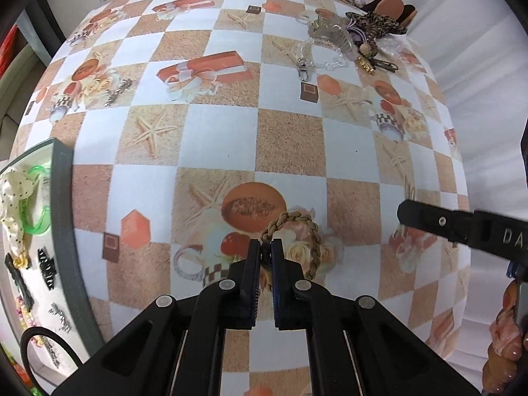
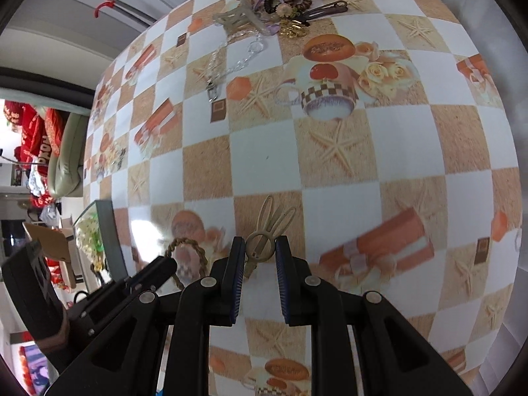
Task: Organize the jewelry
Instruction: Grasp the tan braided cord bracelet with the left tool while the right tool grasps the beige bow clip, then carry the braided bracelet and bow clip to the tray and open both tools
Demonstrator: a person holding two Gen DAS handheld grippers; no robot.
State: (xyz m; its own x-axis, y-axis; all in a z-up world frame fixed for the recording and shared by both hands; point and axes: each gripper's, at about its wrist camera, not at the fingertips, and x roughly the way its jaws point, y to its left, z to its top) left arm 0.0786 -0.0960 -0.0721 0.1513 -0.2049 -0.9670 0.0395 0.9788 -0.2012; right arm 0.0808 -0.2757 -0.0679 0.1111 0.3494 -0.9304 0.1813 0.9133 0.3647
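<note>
Left wrist view: braided tan bracelet (image 1: 305, 231) pinched in the left claw (image 1: 266, 247)
Right claw (image 2: 260, 247) is clamped on a beige bunny-ear clip (image 2: 264, 231) over the checkered worktop (image 2: 363, 151).

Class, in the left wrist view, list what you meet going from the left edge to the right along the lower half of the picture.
Tray of sorted pieces → left tool pinching the braided bracelet → right tool's finger.

Looks like home: tabletop (image 2: 330, 171) with checkered picture cloth, green sofa (image 2: 67, 155), red clothes (image 2: 36, 138) piled nearby.
</note>
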